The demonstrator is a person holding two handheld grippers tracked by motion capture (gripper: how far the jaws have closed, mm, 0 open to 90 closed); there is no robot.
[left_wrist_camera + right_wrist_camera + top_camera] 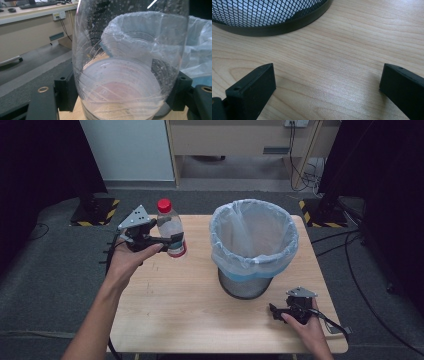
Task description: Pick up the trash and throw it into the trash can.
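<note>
A clear plastic bottle (170,228) with a red cap and a red band at its base is held upright above the table's far left part. My left gripper (172,241) is shut on its lower body. In the left gripper view the bottle (130,57) stands between the two black jaws, with droplets on its inside wall. A black mesh waste bin (252,242) with a pale blue liner stands right of the bottle, near the table's middle. My right gripper (275,310) rests low on the table's near right, open, its fingers (252,87) wide apart over bare wood.
The wooden table (190,315) has free room at its near left and front middle. The bin's mesh base (262,15) lies just beyond my right gripper. Dark floor, stand bases with yellow-black stripes (95,212) and cables (305,170) surround the table.
</note>
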